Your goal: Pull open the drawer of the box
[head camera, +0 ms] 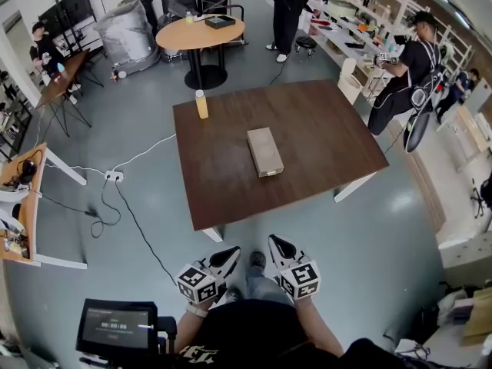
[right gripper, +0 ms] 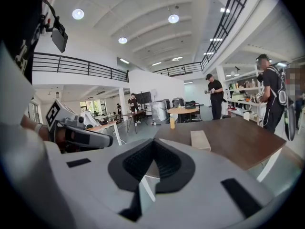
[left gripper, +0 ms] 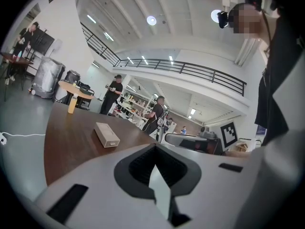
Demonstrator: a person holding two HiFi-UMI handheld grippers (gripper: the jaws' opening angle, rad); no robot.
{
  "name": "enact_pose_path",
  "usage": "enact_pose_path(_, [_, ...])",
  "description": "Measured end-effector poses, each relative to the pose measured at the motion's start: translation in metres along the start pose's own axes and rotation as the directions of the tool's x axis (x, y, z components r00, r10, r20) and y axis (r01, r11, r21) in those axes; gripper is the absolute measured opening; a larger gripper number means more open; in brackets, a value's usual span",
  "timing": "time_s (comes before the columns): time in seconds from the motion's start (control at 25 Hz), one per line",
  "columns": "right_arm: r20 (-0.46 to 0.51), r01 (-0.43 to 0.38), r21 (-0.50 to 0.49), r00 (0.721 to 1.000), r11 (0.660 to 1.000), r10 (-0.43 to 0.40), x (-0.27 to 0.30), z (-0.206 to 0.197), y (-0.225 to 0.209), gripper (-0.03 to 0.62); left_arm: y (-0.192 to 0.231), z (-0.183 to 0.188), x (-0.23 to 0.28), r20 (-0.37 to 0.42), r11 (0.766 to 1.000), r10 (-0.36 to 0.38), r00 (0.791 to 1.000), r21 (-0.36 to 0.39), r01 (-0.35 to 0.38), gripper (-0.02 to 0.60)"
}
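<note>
A flat beige box lies near the middle of the brown table; its drawer looks closed. It also shows in the left gripper view, box, and in the right gripper view, box. My left gripper and right gripper are held side by side close to my body, short of the table's near edge and well apart from the box. Both point toward the table. The left gripper is shut with nothing in it, and so is the right gripper.
An orange bottle stands at the table's far left corner. A power strip with cables lies on the floor to the left. A round table stands beyond, shelves and people to the right, a desk far left.
</note>
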State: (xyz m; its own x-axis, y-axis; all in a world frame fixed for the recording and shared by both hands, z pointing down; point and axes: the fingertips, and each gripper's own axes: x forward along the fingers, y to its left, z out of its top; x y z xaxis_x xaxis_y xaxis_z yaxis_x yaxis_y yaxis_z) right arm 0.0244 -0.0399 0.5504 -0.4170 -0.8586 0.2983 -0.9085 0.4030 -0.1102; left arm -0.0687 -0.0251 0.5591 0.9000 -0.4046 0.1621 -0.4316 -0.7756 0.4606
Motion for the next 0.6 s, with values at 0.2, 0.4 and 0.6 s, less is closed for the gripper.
enact_pose_path(0.2, [0.006,0.009,0.007,1.0,1.0,-0.009,0.018,0.01,-0.02,-0.014,0.011,0.015,0.022,-0.009,1.0,-0.017,1.0,0.01,0.017,0.0])
enact_pose_path(0.4, [0.008,0.01,0.005,1.0,1.0,-0.01,0.03,0.019,-0.045,-0.014,0.018,0.029,0.047,-0.008,0.999,-0.022,1.0,0.024,0.022,0.0])
enact_pose_path(0.6, [0.016,0.006,0.005,1.0,1.0,-0.006,0.044,0.027,-0.063,-0.014,0.028,0.039,0.063,-0.004,0.999,-0.017,1.0,0.029,0.018,0.0])
